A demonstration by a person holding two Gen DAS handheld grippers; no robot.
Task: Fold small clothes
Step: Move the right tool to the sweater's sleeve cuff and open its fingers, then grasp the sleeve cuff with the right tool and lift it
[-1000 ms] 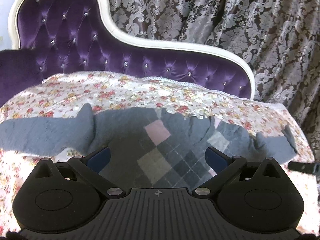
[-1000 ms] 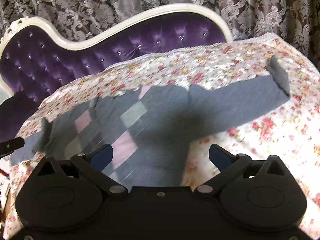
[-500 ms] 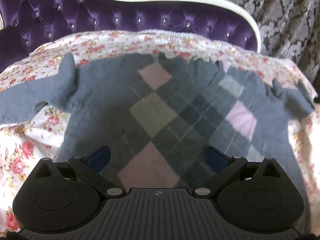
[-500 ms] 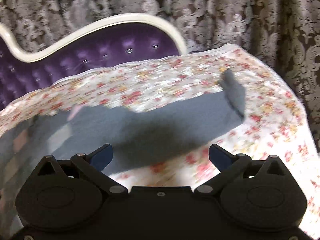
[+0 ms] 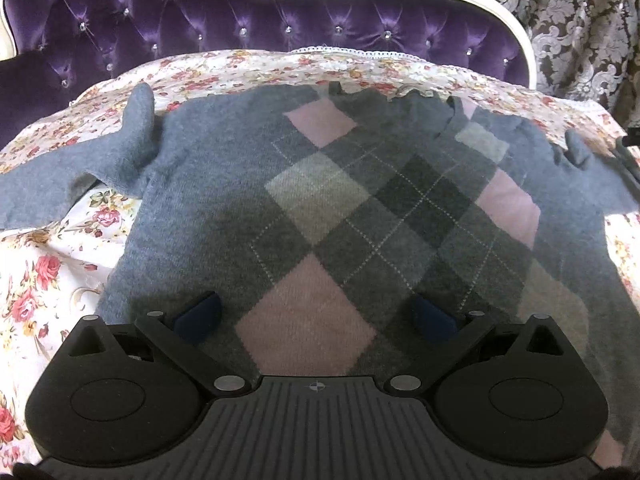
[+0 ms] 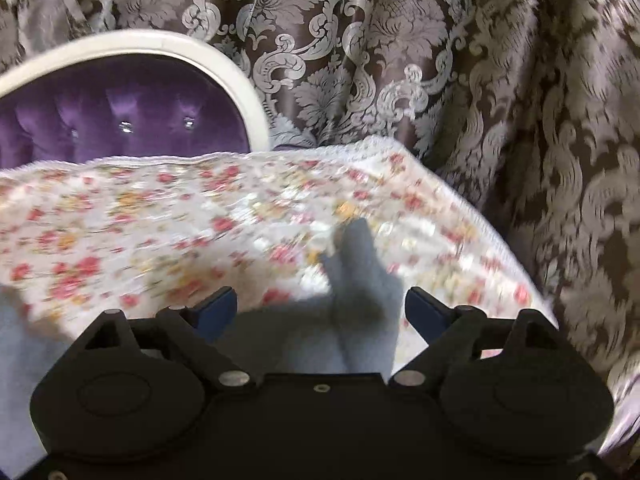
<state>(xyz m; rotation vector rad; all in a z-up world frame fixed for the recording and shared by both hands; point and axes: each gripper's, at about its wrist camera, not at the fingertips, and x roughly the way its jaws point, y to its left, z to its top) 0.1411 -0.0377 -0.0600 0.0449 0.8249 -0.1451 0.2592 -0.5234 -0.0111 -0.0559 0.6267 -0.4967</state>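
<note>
Lying flat on the floral bedspread [image 5: 52,280] in front of the purple tufted headboard [image 5: 240,20], the grey argyle sweater [image 5: 320,208] is now filling the left view, closer than a second ago; left gripper [image 5: 316,316] is hovering over its hem, jaws wide, gripping nothing; right gripper [image 6: 320,312] has swung out to the sleeve cuff [image 6: 360,280], jaws closing around it, pads not yet touching; judging sleeve fold-in is coming next.

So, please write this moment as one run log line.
sweater: spread flat, unfolded | left tool: open, above hem | right tool: closing, sleeve cuff between pads, not yet pinched
</note>
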